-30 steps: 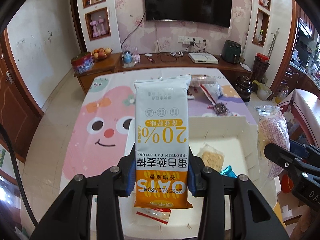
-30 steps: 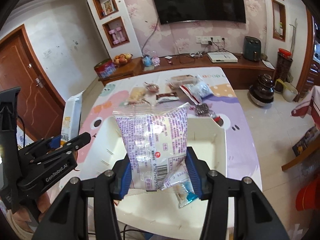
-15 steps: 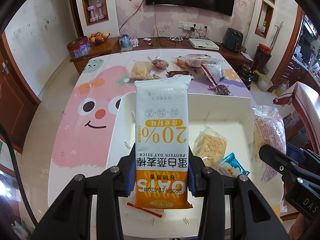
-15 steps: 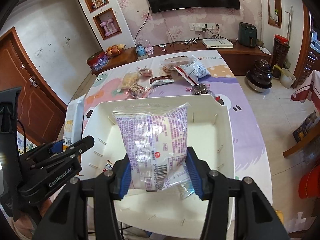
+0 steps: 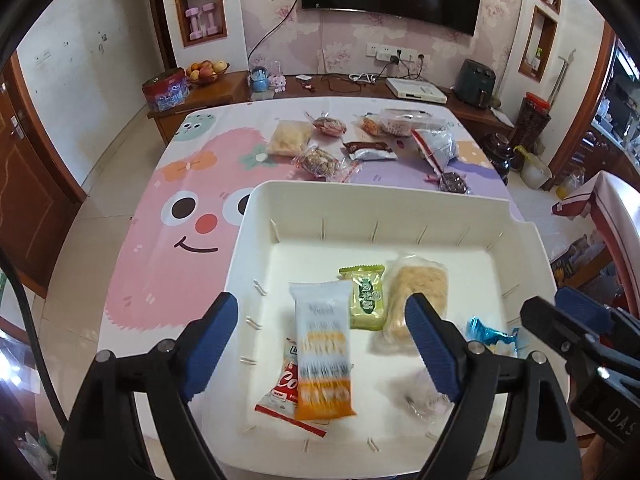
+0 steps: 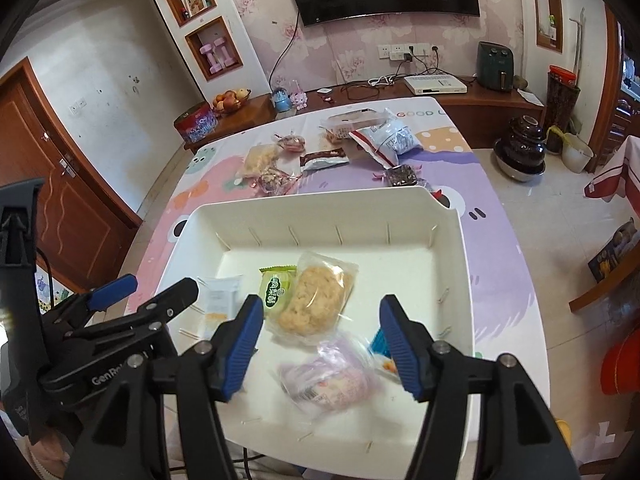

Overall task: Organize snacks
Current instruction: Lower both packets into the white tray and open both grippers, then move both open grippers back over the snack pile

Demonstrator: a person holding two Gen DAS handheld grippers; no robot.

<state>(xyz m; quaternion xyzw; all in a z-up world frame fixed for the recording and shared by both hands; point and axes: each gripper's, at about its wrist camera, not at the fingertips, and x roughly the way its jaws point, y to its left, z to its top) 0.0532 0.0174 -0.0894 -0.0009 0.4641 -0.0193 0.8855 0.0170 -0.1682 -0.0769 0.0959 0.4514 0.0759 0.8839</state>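
A white bin [image 5: 248, 216] [image 6: 464, 248] stands on the cartoon tablecloth. My left gripper [image 5: 320, 344] is open above it. The white-and-orange oat stick pack [image 5: 322, 350] is blurred below the jaws, over a red-and-white packet [image 5: 282, 388]. My right gripper [image 6: 322, 338] is open too. The clear purple-printed bag [image 6: 328, 380] is blurred below it in the bin. A green packet [image 5: 366, 296] [image 6: 276, 292], a beige cracker pack [image 5: 416, 292] [image 6: 316, 300] and a blue packet [image 5: 488, 332] lie in the bin.
Several loose snacks lie on the far half of the table, among them a brown bar [image 5: 370, 150], a white-and-red bag [image 5: 436, 146] and a yellow pack [image 5: 288, 138]. A wooden cabinet [image 5: 224, 90] stands behind the table. The table's edge drops off at right.
Both grippers opened over the bin. The oat stick pack left the left jaws and the purple-printed bag left the right jaws; both now lie lower, in the bin.
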